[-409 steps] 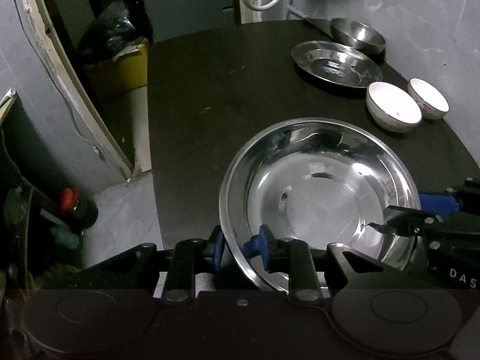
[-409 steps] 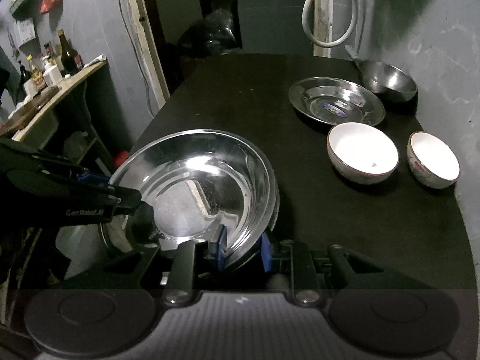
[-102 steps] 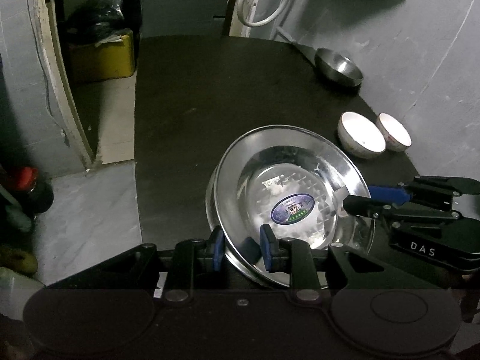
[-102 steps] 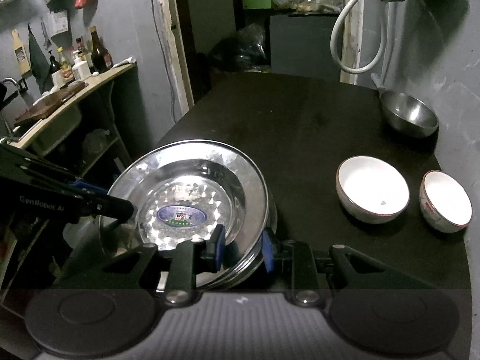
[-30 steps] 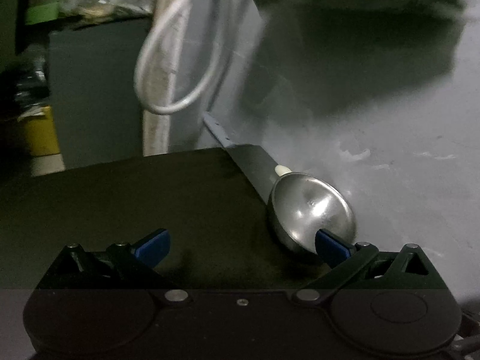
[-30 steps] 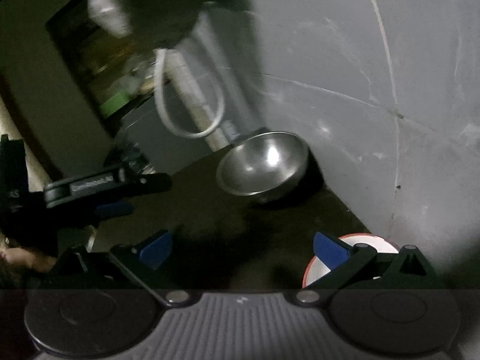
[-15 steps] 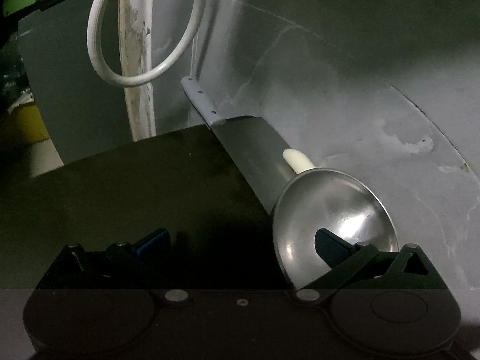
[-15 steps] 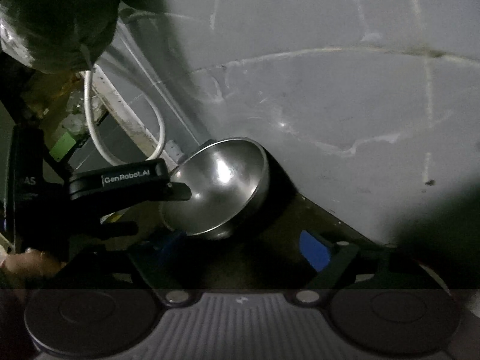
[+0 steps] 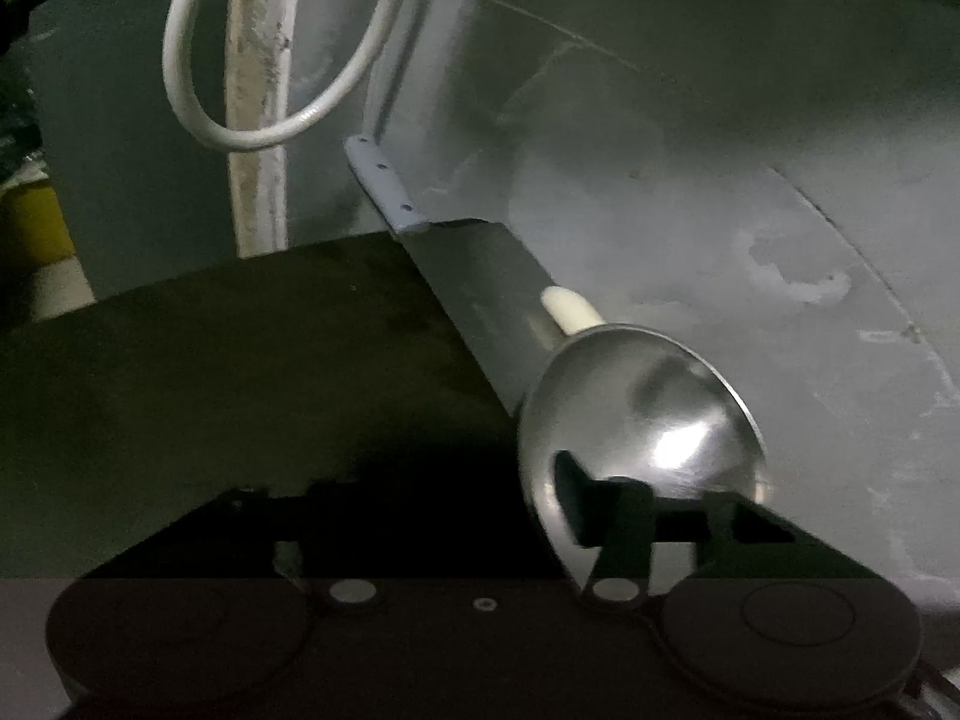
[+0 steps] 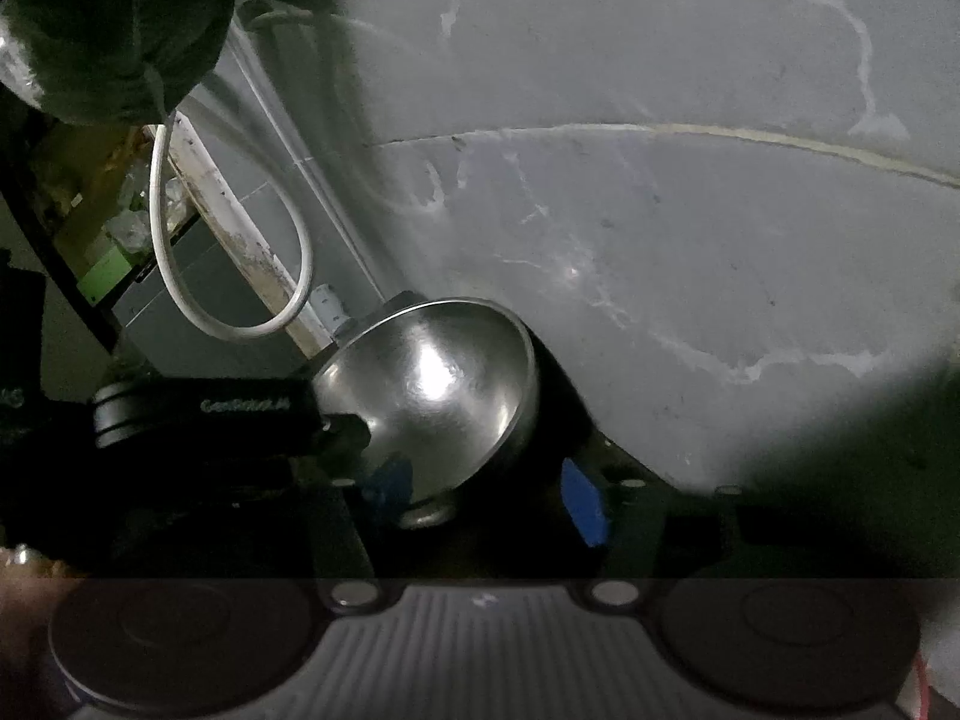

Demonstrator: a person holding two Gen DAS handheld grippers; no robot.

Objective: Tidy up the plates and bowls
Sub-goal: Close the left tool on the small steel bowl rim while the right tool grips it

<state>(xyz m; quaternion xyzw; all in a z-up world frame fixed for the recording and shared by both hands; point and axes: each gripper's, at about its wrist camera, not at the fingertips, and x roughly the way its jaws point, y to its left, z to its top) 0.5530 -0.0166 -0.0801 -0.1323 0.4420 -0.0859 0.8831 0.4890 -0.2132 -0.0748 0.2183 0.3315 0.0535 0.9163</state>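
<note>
We close both grippers on steel bowl point(image 10: 432, 396), frame centre: left gripper point(image 10: 336, 420) over left rim, right gripper point(image 10: 486, 495) straddling near rim, neither pinching yet.

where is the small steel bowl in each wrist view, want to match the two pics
Left wrist view: the steel bowl sits lower right, by the grey wall, with one finger of the closing left tool inside its rim.
Right wrist view: the same bowl sits left of centre, low.
Shared landmark: the white hose loop, upper left of the bowl in both.
</note>
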